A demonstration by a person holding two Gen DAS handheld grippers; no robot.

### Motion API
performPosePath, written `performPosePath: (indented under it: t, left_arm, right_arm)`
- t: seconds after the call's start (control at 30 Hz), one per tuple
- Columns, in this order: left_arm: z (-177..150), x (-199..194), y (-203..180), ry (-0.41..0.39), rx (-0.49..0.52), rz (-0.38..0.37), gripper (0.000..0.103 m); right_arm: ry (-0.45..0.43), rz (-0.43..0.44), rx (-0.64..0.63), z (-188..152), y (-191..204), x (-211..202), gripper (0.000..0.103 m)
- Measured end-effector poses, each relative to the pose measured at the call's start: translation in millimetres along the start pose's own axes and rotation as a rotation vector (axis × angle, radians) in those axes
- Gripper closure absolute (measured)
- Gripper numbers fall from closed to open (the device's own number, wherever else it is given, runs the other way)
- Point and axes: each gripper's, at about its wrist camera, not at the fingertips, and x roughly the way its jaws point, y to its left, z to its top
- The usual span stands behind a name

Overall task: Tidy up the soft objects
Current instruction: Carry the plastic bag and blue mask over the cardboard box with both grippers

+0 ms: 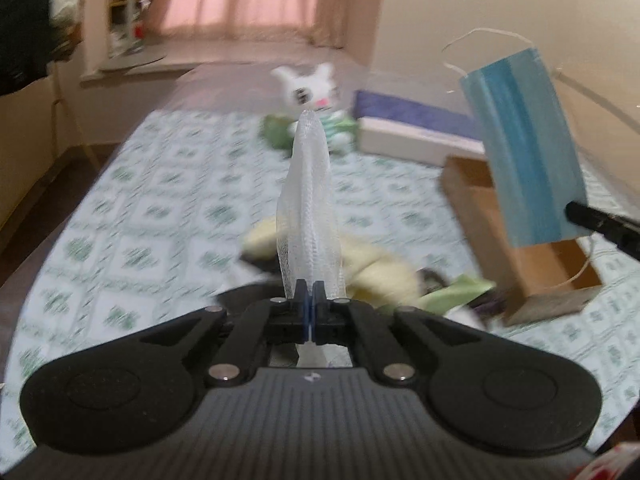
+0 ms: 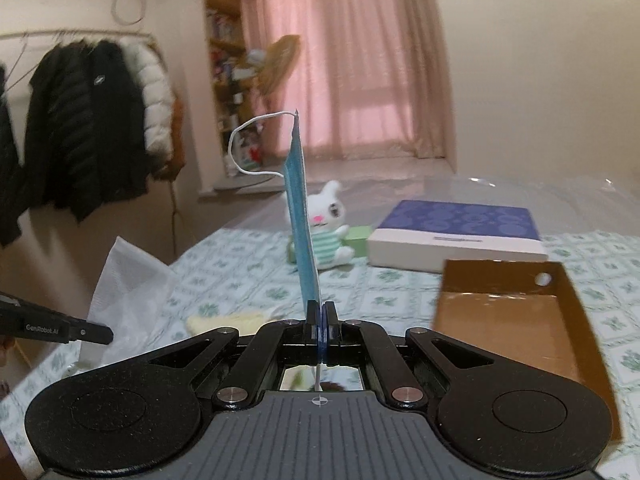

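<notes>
My left gripper [image 1: 308, 294] is shut on a white paper tissue [image 1: 310, 208] that stands up edge-on from its pads; the same tissue [image 2: 128, 288] shows at the left of the right wrist view, with the left gripper [image 2: 106, 334] below it. My right gripper [image 2: 320, 312] is shut on a blue face mask [image 2: 302, 220] with white ear loops, held upright. From the left wrist, that mask [image 1: 524, 148] hangs over the brown cardboard box [image 1: 536, 268], and the right gripper [image 1: 572, 212] pokes in from the right edge. A yellow cloth [image 1: 380, 268] lies on the bed.
A white plush bunny [image 2: 330, 220] in a striped green shirt sits at the back of the patterned bed cover [image 2: 240, 264]. Beside it lies a flat purple-and-white box [image 2: 456, 236]. The open cardboard box [image 2: 516, 328] is at the right. Coats [image 2: 80, 128] hang on the left wall.
</notes>
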Motion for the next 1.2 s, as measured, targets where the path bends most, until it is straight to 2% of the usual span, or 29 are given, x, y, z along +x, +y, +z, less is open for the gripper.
performPosePath:
  t: [0.4, 0.63, 0.9, 1.0, 1.03, 1.1, 1.2]
  left_arm:
    - [78, 63, -149, -0.036, 0.045, -0.291, 0.103]
    - [99, 121, -218, 0.007, 0.018, -0.395, 0.102]
    - [77, 214, -247, 0.178, -0.069, -0.410, 0.102]
    - [63, 240, -252, 0.261, -0.043, -0.377, 0.098]
    - [60, 246, -252, 0.271, -0.033, -0.365, 0.098]
    - [56, 249, -249, 0.271, -0.011, -0.354, 0.084]
    - [56, 245, -245, 0.247, 0.025, -0.315, 0.079]
  right_arm:
    - [0.011, -0.149, 0.157, 25, -98, -51, 0.103]
    - [0.061, -0.220, 0.217, 28, -150, -54, 0.103]
    - [0.144, -0.225, 0.221, 16, -179, -33, 0.103]
    - [0.177, -0.219, 0.234, 8, -186, -23, 0.103]
    - [0.185, -0.218, 0.242, 6, -189, -21, 0.103]
    - [0.199, -0.214, 0.260, 2, -193, -18, 0.103]
    - [0.219, -0.201, 0.276, -3, -200, -14, 0.103]
